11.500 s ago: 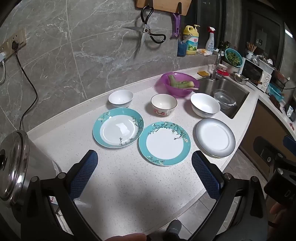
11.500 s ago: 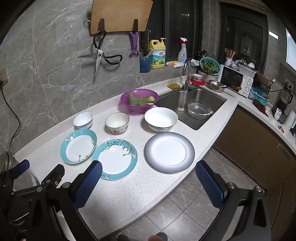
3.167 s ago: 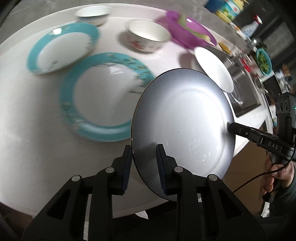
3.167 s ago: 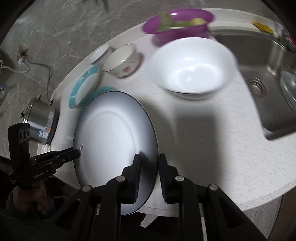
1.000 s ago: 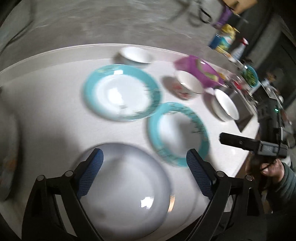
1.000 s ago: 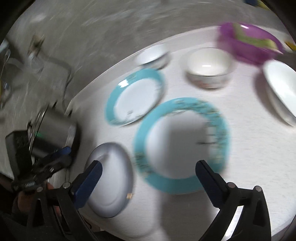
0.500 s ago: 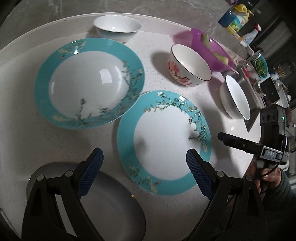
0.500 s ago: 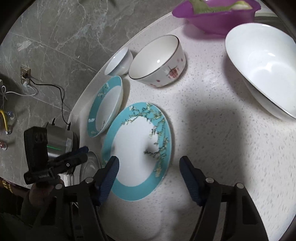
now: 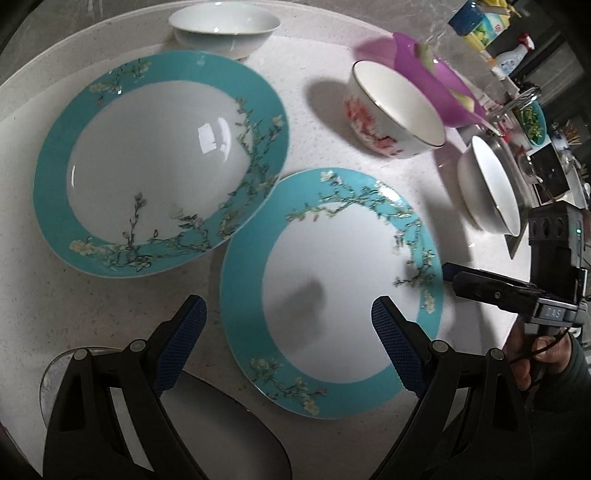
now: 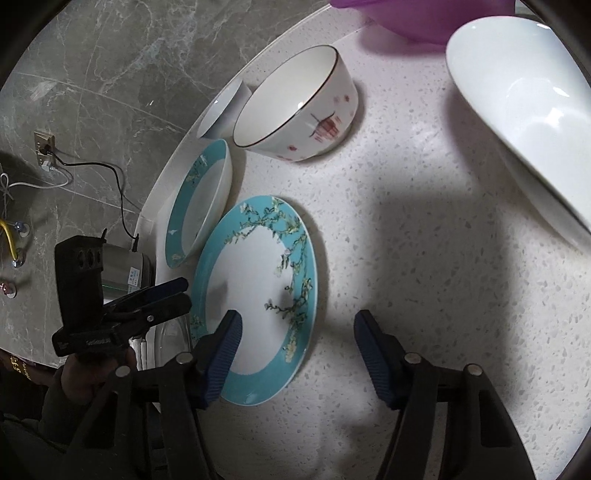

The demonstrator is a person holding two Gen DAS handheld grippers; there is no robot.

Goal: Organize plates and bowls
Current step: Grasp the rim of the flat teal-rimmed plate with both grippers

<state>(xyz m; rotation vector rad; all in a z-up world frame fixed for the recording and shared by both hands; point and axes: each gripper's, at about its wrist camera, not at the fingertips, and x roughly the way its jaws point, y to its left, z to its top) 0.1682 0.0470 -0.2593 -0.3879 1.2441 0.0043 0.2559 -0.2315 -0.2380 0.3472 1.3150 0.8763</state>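
Little writing can be read. The right gripper (image 9: 448,270), seen side-on in the left wrist view, carries a small plate that seems to read "DAS" (too blurred to be sure), and the label on the left gripper (image 10: 183,297), seen in the right wrist view, is light lettering that cannot be made out. A sticker on the steel pot (image 10: 127,271) is too small to read, as are the labels on the bottles (image 9: 480,27) far along the counter (image 10: 424,229).

The flat teal plate (image 9: 332,291) lies on the counter between the two grippers. The left gripper's jaws are spread wide, one pad at each side of the plate's near rim, gripping nothing. The right gripper's jaws are also parted and empty, straddling the plate's opposite rim.

Just beside it sits the deep teal plate (image 9: 160,160); whether the two rims touch cannot be told. Beyond are a small white bowl (image 9: 225,27), a floral bowl (image 9: 397,110), and a large white bowl (image 10: 524,122), the last cut off by the right wrist frame. A purple basin (image 9: 436,85) is half hidden behind the floral bowl (only its underside shows in the right wrist view). The grey-rimmed plate (image 9: 221,424) lies at the near edge, mostly covered by the left gripper's arms.
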